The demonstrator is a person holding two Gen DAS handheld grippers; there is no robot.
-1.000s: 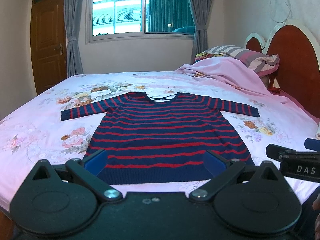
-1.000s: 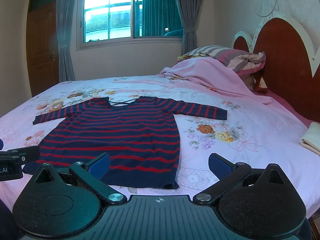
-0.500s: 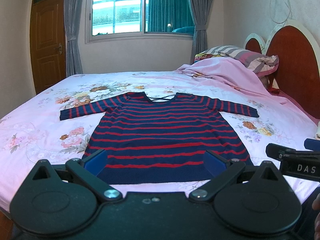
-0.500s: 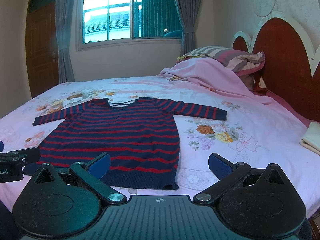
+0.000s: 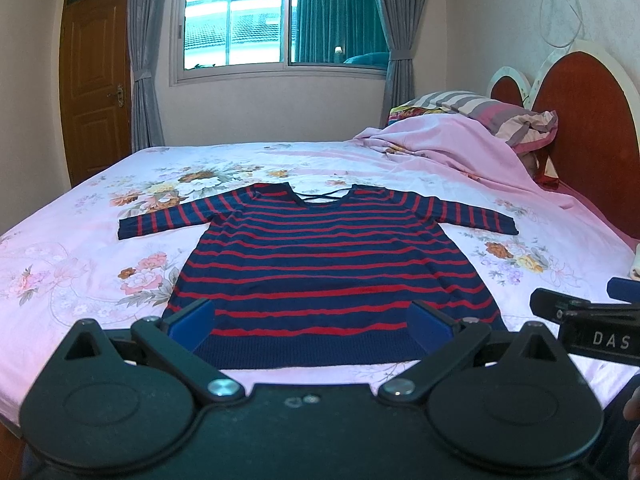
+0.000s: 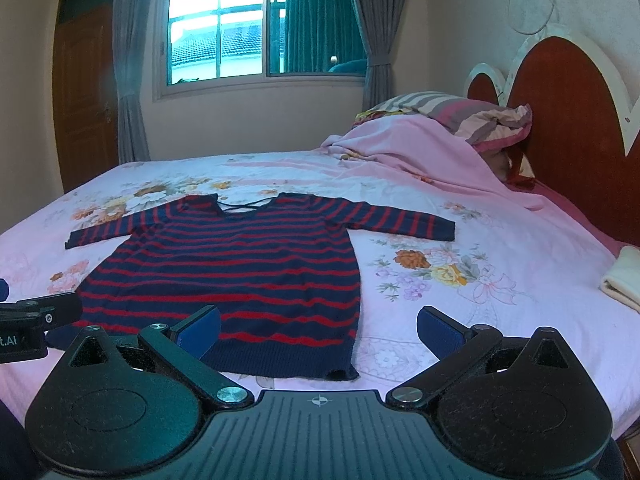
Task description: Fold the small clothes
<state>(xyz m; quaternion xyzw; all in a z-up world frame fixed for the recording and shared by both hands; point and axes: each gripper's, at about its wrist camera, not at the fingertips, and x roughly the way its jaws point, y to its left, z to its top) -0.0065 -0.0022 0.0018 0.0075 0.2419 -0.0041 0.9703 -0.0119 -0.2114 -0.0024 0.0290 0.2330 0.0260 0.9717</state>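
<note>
Striped sweater (image 5: 332, 264), navy with red bands, lies spread flat on the bed (image 5: 60, 264), front down or up we cannot tell, with its hem toward the near edge of the bed and its neckline pointing toward the far edge under the window (image 5: 276, 20). Both sleeves are stretched out sideways, one toward the door (image 5: 94, 80) side of the bed, the other toward the headboard (image 5: 580, 136).

We hold our left gripper (image 5: 310, 320) with its two blue pads (image 5: 192, 320) spread wide apart, grasping nothing; they hang just above the hem, one near each lower corner of the sweater, and we cannot tell whether they touch the cloth. Our right gripper (image 6: 318, 330) is likewise released and holds nothing: its inner pad (image 6: 200, 330) sits over the hem, its outer pad (image 6: 438, 330) over bare floral sheet beside the sweater's lower corner nearest the headboard. In the left wrist view the right gripper's side shows at the right margin, near the near edge of the bed.

A crumpled pink blanket (image 6: 420, 160) and a striped pillow (image 6: 460, 114) are heaped at the headboard end. A folded cream cloth (image 6: 622, 278) rests by the near corner on the headboard side, well apart from the sweater.
</note>
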